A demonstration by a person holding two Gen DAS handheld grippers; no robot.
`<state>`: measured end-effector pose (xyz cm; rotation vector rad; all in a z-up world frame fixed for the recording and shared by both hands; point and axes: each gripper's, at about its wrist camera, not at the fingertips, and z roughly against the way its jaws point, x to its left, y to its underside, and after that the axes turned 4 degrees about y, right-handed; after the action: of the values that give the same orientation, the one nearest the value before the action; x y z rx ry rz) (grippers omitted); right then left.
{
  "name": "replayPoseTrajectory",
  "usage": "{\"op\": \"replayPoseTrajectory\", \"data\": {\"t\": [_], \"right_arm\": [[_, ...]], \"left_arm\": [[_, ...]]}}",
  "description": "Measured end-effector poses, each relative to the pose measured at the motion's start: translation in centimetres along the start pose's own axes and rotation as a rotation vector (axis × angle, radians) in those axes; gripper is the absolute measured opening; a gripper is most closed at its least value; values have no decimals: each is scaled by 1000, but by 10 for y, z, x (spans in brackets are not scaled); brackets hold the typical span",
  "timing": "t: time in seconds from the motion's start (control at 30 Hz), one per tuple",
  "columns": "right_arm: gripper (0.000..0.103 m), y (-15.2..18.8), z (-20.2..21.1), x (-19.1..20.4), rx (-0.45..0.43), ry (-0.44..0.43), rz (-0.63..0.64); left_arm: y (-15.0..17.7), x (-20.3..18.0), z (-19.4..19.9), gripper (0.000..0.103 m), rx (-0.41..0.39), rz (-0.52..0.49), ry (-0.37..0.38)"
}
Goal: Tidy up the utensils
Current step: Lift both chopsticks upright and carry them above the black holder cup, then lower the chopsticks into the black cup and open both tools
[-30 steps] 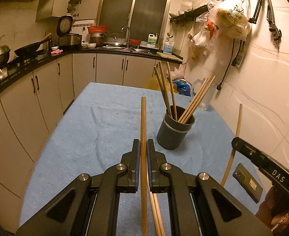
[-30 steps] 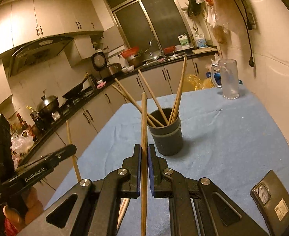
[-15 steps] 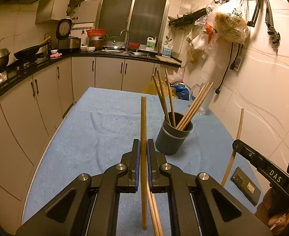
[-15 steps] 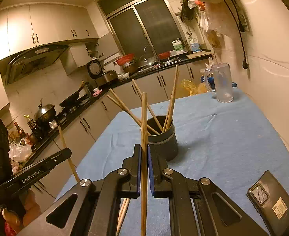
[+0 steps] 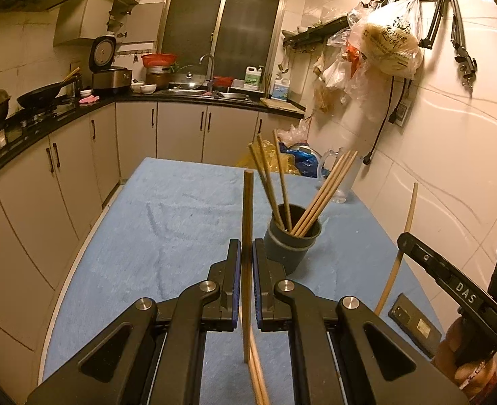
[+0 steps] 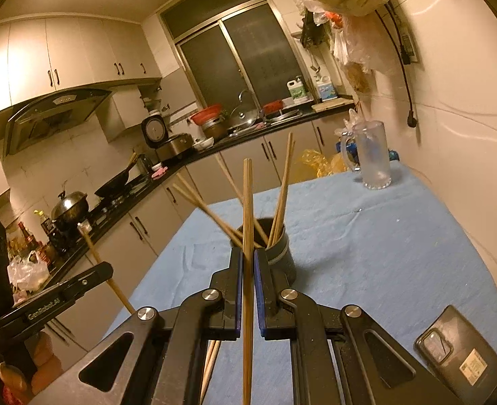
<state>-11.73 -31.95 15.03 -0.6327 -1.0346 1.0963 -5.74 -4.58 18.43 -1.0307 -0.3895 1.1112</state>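
**Two Chopsticks Lifted Up High**

Holding one stick each, both grippers had risen since a second ago. In the earlier pictures the table filled more of the view, and the cup sat closer. Now the blue cloth [image 5: 167, 222] lay farther below, and more of the kitchen showed. That likely meant both sticks were clear of the table and ready to go into the cup.

The left gripper [image 5: 245, 263] had its fingers pressed tight on a long brown chopstick [image 5: 247, 222]. The stick stood nearly straight up. The right gripper [image 6: 246, 270] pinched its own chopstick [image 6: 247, 209] the same way, also upright.

The dark round cup [image 5: 292, 239] stood on the cloth, a little right of the left gripper and right behind the right one. Several chopsticks already leaned inside it, fanning out to both sides. More loose sticks [image 5: 258, 381] lay on the cloth under the grippers, so the job was not done. A black phone [image 6: 461, 361] lay near the table's edge.
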Motion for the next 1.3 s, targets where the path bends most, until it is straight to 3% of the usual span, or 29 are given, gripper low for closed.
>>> {"op": "replayPoseTrajectory", "data": {"t": [1.3], "right_arm": [[7,-76,-20,-2,-113,10,-25]], "left_arm": [[-87,-40,-18,6,-56,-59,66]]}}
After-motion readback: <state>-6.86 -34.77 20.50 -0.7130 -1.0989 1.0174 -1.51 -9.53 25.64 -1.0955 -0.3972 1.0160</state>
